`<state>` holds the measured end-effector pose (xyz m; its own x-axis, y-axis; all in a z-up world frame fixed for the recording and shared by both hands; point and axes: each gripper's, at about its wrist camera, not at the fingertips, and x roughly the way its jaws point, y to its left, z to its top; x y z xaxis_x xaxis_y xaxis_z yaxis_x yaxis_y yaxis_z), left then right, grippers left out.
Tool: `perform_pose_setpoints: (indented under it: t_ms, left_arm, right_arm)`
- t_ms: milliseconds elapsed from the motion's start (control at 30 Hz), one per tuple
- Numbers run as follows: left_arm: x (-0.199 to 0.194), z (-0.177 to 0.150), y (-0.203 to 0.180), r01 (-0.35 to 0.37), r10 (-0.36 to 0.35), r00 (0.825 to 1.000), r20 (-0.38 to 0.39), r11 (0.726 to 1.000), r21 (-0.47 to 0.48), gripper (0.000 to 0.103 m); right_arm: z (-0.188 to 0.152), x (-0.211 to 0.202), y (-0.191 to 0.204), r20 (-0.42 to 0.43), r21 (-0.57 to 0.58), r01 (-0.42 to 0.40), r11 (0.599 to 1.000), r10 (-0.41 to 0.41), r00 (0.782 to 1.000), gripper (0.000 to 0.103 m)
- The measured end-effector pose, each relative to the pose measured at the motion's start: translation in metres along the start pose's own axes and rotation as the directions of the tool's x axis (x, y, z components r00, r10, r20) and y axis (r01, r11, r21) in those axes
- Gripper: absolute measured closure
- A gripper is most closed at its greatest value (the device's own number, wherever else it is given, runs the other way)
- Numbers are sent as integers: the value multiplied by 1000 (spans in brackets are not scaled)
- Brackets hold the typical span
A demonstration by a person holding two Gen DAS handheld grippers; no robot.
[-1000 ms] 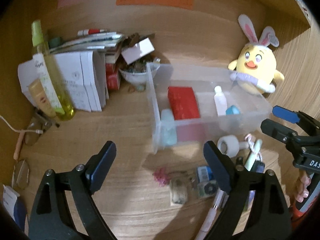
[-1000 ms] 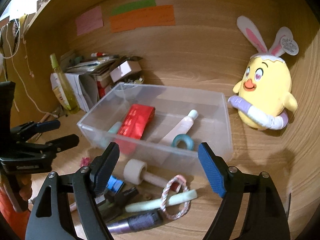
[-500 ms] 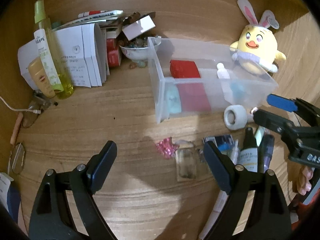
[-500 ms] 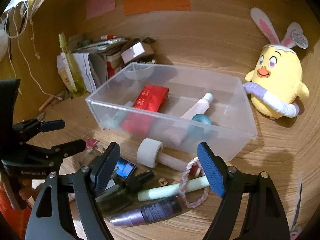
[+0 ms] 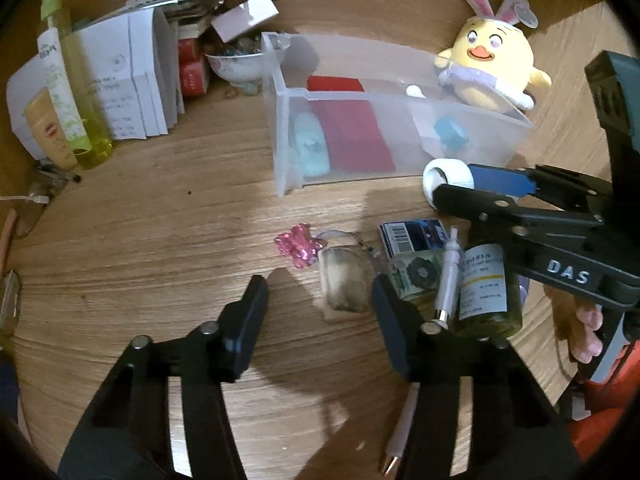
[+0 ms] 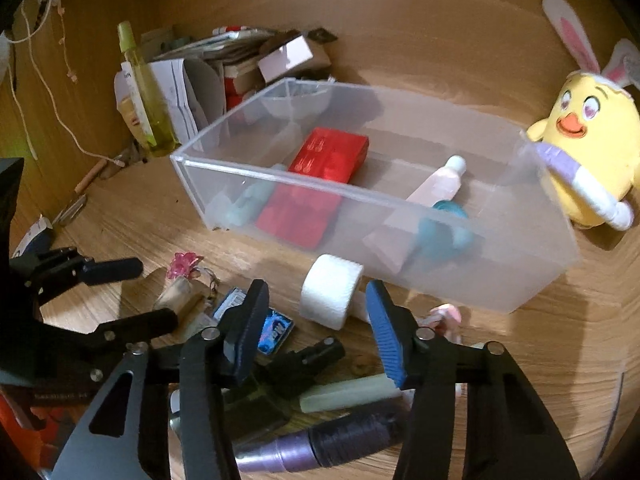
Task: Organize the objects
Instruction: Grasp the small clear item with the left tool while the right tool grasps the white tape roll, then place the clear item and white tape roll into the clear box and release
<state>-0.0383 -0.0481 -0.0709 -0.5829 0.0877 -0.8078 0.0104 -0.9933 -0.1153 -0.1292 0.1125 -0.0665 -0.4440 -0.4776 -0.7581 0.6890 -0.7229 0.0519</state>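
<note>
Partly done: red box (image 6: pixel 328 152) and tube (image 6: pixel 440 178) were already binned in the clear bin (image 6: pixel 280 178). Tape roll (image 6: pixel 330 296), bottle (image 5: pixel 482 284) and charm (image 5: pixel 298 244) were left on the surface at 6 o'clock of it. Left tool (image 5: pixel 320 292) and right tool (image 6: pixel 316 308) were held wide open, nothing gripped.

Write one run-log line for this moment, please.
left gripper: open, over keychain pouch | right gripper: open, at white tape roll | clear bin: partly filled

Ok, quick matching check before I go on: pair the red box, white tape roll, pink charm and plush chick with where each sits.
Things:
1. red box
2. white tape roll
3. pink charm
4. plush chick

Places:
A. on the desk outside the bin's right end
B. inside the clear bin
C. between the open right gripper fingers
D. on the desk ahead of the open left gripper

Pairs: 1-B, 2-C, 3-D, 4-A
</note>
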Motion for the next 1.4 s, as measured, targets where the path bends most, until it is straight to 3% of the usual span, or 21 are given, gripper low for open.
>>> perform_pose_setpoints:
  t_ms: [167, 333, 933, 1400]
  left_arm:
    - [1, 1, -5, 38, -38, 999, -5, 999, 16, 69]
    - [3, 2, -10, 32, -31, 1000, -3, 999, 33, 78]
    - [-29, 4, 2, 21, -16, 996, 89, 998, -52, 79]
    - [-60, 26, -12, 36, -28, 979, 201, 999, -34, 79]
  right_arm:
    - [1, 4, 0, 6, -1, 15, 1000, -15, 1000, 65]
    - [3, 6, -2, 18, -9, 46, 999, -45, 999, 77]
    - [3, -33, 4, 101, -9, -40, 999, 41, 994, 78]
    - [10, -79, 0, 220, -18, -19, 1000, 23, 975, 78]
